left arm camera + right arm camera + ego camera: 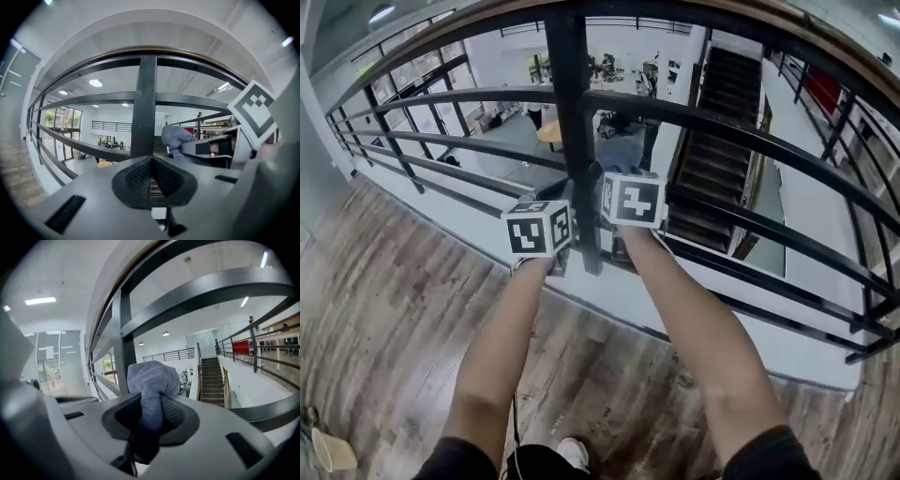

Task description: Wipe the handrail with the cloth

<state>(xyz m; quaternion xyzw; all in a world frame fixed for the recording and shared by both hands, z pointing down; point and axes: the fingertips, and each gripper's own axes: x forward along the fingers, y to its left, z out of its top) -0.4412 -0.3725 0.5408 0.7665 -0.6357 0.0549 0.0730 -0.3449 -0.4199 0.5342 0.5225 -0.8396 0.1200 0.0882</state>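
The cloth [152, 378] is clamped in the right gripper [151, 412], with the crosswise handrail [150, 50] found above it; the left gripper [151, 171] is closed, empty.

This is an upper gallery of an open office building. A black metal railing [566, 103] edges a wood-plank floor [394, 281] and overlooks a lower level [508, 141] with desks [619, 70], a round table [548, 133], tall windows [427, 75] and a dark staircase [717, 141].

handrail [839, 47]: cut by top edge | cloth [619, 155]: mostly behind right gripper [151, 404]
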